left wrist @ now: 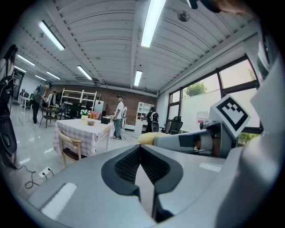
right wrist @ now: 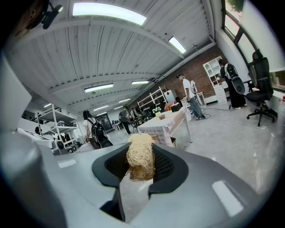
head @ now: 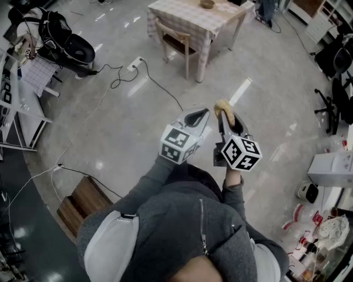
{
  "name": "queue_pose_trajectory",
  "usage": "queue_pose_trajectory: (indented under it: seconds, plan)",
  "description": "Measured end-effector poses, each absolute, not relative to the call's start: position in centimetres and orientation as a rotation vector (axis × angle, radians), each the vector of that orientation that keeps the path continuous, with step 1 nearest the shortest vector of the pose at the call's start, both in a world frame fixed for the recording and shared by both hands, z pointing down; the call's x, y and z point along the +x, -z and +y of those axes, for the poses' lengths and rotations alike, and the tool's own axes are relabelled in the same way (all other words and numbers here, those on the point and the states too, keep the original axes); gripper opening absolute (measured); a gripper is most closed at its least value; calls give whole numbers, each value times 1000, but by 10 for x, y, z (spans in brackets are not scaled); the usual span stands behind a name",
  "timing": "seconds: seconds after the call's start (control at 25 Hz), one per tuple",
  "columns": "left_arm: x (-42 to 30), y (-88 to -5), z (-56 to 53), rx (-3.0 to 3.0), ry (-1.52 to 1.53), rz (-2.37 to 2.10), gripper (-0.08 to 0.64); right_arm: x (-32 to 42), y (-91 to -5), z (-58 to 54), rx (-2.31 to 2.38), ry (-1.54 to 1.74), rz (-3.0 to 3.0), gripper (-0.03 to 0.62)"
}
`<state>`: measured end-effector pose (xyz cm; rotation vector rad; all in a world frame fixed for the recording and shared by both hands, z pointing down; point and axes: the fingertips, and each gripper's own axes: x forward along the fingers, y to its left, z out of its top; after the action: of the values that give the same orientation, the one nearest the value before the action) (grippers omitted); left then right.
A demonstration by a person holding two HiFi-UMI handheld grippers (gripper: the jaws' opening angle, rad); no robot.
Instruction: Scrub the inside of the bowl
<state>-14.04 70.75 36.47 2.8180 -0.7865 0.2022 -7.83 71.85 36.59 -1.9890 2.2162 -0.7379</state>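
The person's grey hoodie (head: pixel 182 220) fills the nearest part of the head view. In front of it, the left gripper (head: pixel 197 117) and the right gripper (head: pixel 227 120) are held side by side above the floor (head: pixel 127 126), both pointing slightly below level. Left gripper: jaws fully together, with nothing between them. Right gripper: jaws clamped on a pale, fibrous scrubber (head: pixel 223 107). The scrubber stands between the pads and projects above and past their tips. In the left gripper view the scrubber shows to the right of the left gripper's tips and apart from them. Beyond both grippers a power strip (head: pixel 134 65) lies on the floor with a dark cable running from it. Farther on, a wooden chair (head: pixel 176 41) is tucked against a surface (head: pixel 187 19) covered with a checked cloth. The bowl (head: pixel 207 4) sits upright on that surface. It is well apart from both grippers and roughly ahead of them. In the right gripper view the bowl appears above and slightly right of the scrubber, with floor between the two. Neither gripper touches the bowl or the surface. People (left wrist: pixel 119 116) stand past the surface, and shelving (left wrist: pixel 80 95) stands against the far brick wall.
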Motion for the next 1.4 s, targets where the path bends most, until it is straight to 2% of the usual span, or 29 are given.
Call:
queue_pose_trajectory:
  seconds: [0.8, 1.4]
  plan:
    - [-126, -384, 725, 2796, -267, -782, 9, -66, -378, 738, -2008, 785, 2199, 123]
    - [-87, -385, 631, 2769, -242, -810, 9, -38, -380, 644, -1965, 823, 2238, 124]
